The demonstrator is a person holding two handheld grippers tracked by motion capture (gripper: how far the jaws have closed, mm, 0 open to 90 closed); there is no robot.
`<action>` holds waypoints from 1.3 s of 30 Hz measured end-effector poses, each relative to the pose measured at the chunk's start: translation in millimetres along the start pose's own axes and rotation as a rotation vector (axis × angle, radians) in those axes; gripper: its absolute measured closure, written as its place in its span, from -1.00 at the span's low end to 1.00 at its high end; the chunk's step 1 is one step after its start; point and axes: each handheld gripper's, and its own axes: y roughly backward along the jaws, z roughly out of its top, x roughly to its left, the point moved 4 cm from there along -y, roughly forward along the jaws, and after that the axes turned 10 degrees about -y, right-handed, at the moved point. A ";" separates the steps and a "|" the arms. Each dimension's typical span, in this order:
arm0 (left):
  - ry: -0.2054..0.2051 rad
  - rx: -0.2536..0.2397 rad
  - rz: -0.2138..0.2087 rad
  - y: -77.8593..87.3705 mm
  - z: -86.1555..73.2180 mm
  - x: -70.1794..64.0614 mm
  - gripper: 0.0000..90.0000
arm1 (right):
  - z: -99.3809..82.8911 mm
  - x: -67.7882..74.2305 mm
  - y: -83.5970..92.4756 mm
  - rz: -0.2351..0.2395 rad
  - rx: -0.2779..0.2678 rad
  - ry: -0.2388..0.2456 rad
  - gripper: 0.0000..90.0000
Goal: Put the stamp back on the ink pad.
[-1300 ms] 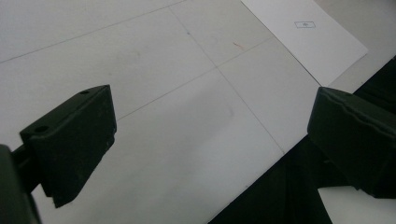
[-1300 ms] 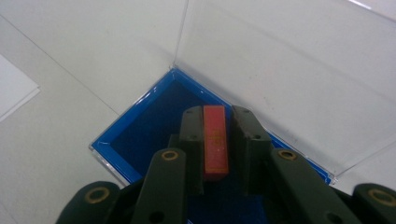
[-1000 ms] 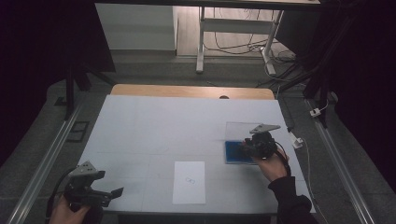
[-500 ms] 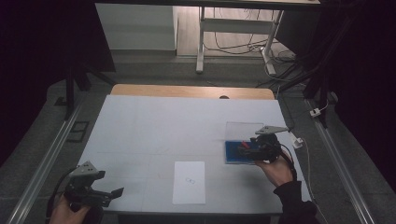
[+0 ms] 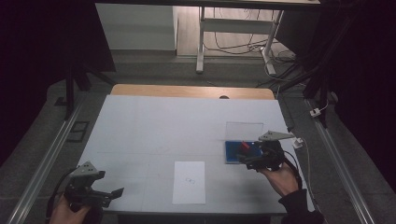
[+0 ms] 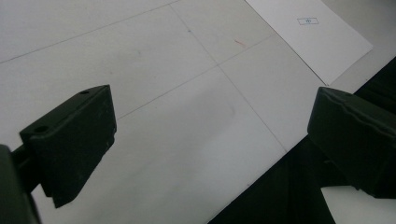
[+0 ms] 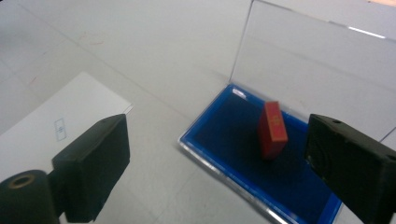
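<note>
The right gripper hangs at the near right part of the table, its jaws spread wide with nothing between the pads; they have just been opening. In the right gripper view the two black jaws frame a small red block that stands tilted on the blue pad of a shallow clear case, free of both jaws and nearer the right one. A faint mark sits on the block's upper face, too small to read. The case's clear lid stands upright along the far side of the pad, closing off the way beyond the block; the near rim of the case is low and lies just ahead of the jaws.

To the left of this gripper a white sheet of paper lies flat, apart from the case, with a small boxed print near its middle that cannot be read. Bare white table stretches between the sheet and the case and far beyond both, up to a wooden strip at the far edge.

The left gripper is held at the near left corner, jaws wide apart and holding nothing. Its own view shows the table's near edge running just under the right jaw, with dark space past it, and the corner of the sheet ahead.
</note>
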 end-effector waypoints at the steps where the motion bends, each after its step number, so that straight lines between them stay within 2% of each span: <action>1: 0.000 0.000 0.000 0.0 0.0 0.0 -0.96 | -1.3 1.1 1.7 0.002 0.003 0.005 -0.86; 10: 0.000 0.002 0.001 -0.3 0.4 -0.1 -0.96 | -19.2 11.6 20.3 0.001 -0.013 0.025 -1.00; 18: 0.000 0.001 0.001 -0.2 0.3 -0.1 -0.96 | -37.2 17.6 39.3 -0.055 -0.038 0.038 -1.00; 26: 0.000 0.000 0.001 -0.1 0.2 -0.1 -0.96 | -54.8 14.3 61.3 -0.102 -0.076 -0.029 -1.00; 31: -0.003 0.001 0.003 -0.1 0.1 -0.4 -0.96 | -70.9 9.5 71.8 -0.091 -0.058 -0.076 -1.00; 38: -0.006 0.003 0.004 -0.3 0.1 -0.8 -0.96 | -88.5 4.3 81.1 -0.125 -0.020 -0.119 -1.00; 39: -0.005 0.006 0.006 -0.5 0.0 -0.8 -0.96 | -88.4 4.3 81.9 -0.131 -0.033 -0.120 -1.00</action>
